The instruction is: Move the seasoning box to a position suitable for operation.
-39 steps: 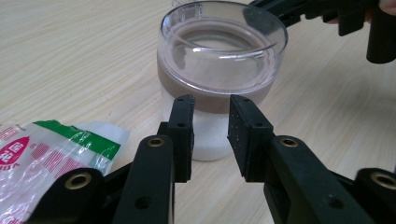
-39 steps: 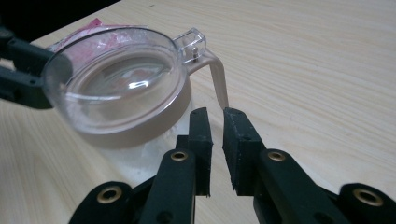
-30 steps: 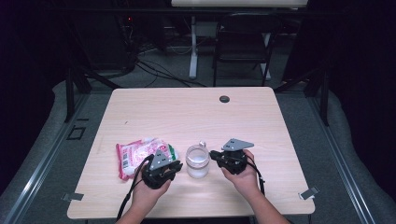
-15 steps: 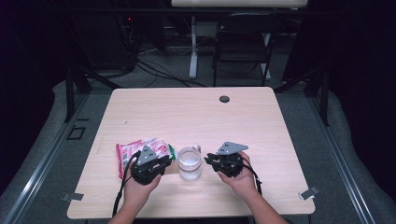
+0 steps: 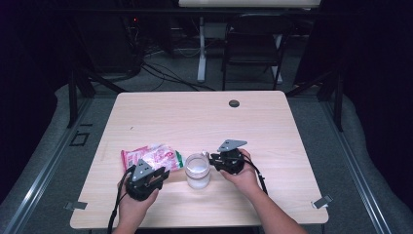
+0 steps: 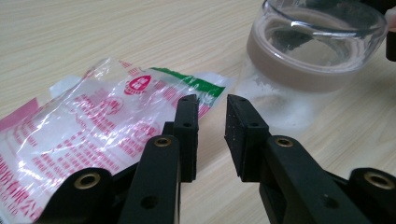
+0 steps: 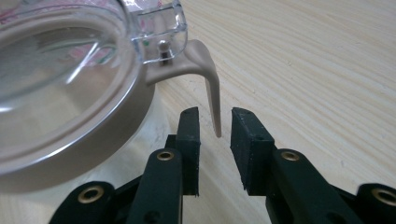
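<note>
A clear glass jar [image 5: 197,170] with a beige band and a clear hinged lid [image 7: 60,79] stands near the table's front edge. A beige latch lever [image 7: 212,102] hangs from its rim. My right gripper [image 5: 212,159] is right of the jar, its jaws narrowly open [image 7: 215,126] with the lever's tip between them and not clamped. A pink, white and green plastic packet [image 5: 151,157] lies flat to the left of the jar [image 6: 317,51]. My left gripper [image 5: 161,174] hovers low over the packet's near corner [image 6: 107,121], jaws slightly apart [image 6: 212,126] and empty.
The light wooden table [image 5: 195,117] has a dark round grommet [image 5: 234,103] at the back. A dark chair [image 5: 253,44] and a white table leg [image 5: 200,48] stand on the floor beyond the far edge, with cables around them.
My left gripper has drawn back to the left, away from the jar and along the packet. My right gripper has edged left, up to the jar's latch.
</note>
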### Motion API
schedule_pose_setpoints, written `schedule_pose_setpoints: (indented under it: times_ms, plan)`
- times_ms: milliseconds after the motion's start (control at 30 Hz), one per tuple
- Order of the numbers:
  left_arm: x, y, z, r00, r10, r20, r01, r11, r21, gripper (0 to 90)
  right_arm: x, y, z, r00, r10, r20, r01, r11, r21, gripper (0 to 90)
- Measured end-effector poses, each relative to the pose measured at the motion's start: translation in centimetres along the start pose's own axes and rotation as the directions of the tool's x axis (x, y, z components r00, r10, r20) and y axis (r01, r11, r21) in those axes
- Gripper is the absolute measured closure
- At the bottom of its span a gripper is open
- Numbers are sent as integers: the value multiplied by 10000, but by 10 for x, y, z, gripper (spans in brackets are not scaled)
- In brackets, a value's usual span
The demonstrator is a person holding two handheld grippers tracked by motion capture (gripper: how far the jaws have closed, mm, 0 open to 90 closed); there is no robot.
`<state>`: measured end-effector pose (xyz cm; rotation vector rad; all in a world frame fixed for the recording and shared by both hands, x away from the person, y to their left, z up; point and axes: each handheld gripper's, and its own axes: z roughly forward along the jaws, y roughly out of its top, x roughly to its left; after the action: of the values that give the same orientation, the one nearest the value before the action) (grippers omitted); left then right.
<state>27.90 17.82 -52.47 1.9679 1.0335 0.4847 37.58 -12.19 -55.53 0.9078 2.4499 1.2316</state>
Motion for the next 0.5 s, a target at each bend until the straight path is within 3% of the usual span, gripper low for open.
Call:
schedule_pose_setpoints:
  times_ms: [233,500]
  plan:
    - [5,-8,-12,9992,-173,-350,170,9998,-86,733,-3,4,20,9998,28,-176,-21,9993,386,725]
    - [5,-10,-15,9990,-149,-416,145,9999,-89,728,-6,7,25,9987,375,-349,-354,9976,594,819]
